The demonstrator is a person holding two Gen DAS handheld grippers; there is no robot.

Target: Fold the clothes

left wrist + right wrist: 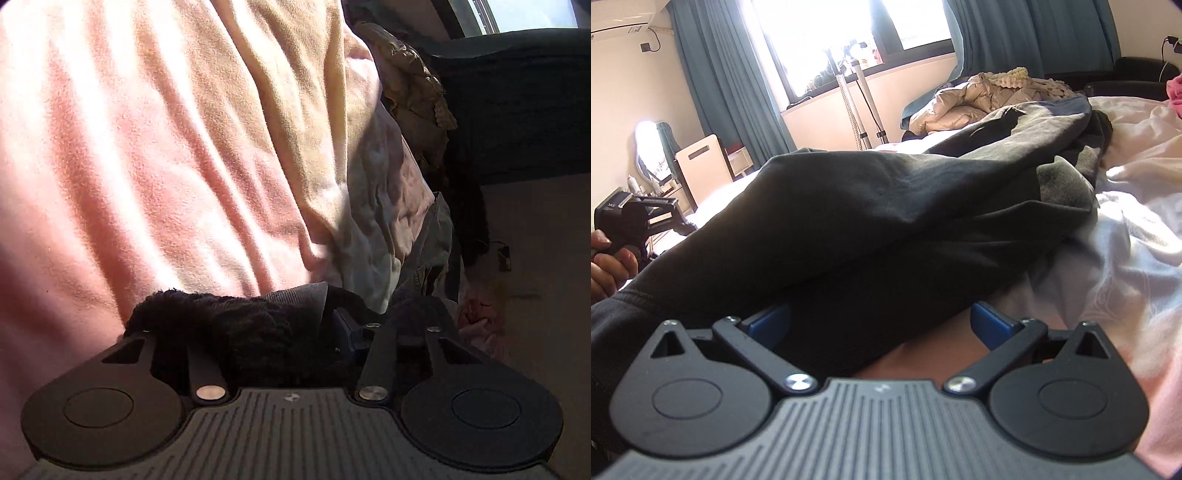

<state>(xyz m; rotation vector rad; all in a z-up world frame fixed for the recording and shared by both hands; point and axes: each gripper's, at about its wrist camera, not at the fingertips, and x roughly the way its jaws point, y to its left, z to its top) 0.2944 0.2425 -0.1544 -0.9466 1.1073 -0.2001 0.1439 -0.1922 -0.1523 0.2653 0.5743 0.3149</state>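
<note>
Left gripper pinching a bunched fold of the black garment, jaws nearly buried in cloth, just above the pink blanket. Right gripper spread wide, blue pads either side of the black garment's edge, not clamped. Garment draped across the bed, over the pale sheet. Beige puffer jacket farther back, beneath the teal curtains.

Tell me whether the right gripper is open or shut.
Open. In the right wrist view the right gripper has its blue pads wide apart, with the dark garment lying between them, not yet pinched.
</note>
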